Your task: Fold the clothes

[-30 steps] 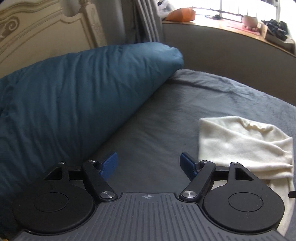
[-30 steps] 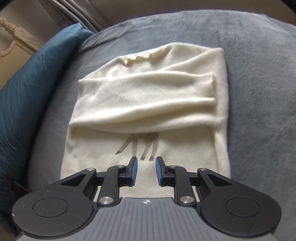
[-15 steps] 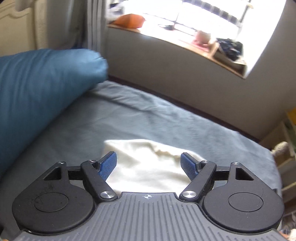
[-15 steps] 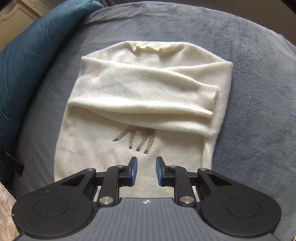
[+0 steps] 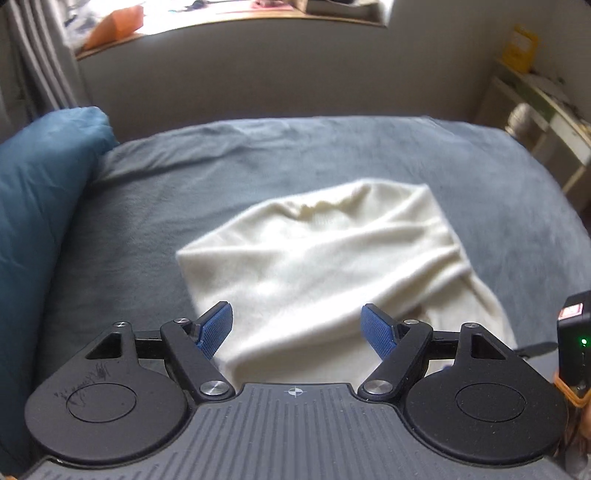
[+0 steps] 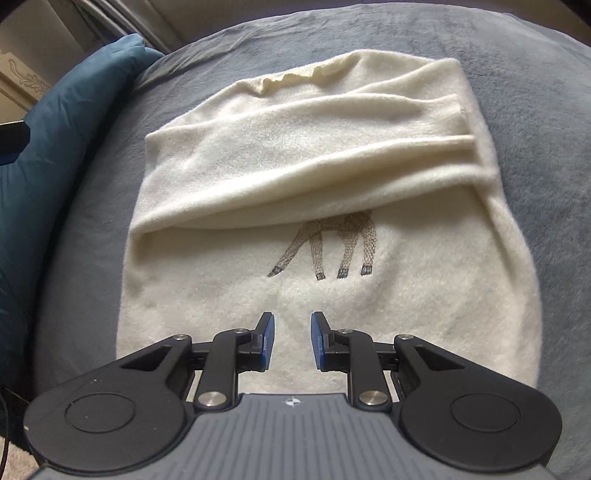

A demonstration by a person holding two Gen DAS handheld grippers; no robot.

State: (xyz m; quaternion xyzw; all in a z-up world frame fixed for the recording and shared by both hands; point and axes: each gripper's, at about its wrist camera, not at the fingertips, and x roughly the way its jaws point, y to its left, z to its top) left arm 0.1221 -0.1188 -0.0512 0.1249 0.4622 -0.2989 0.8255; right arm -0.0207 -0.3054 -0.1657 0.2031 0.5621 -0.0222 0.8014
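Sweater (image 5: 325,258) now fills our left gripper's (image 5: 296,325) view mid-bed (image 5: 184,166); its tongs spread empty, right gripper (image 6: 292,339) narrowly parted, empty: regrasping comes next.

A bed with a grey cover (image 5: 258,162) fills the room's middle. A teal pillow (image 5: 40,192) lies at its left. Behind runs a grey wall (image 5: 280,70) under a bright window sill (image 5: 207,22), with a grey curtain (image 5: 33,55) at the left. A pale shelf (image 5: 543,110) stands at the right. A cream carved headboard (image 6: 26,70) shows beyond the pillow.
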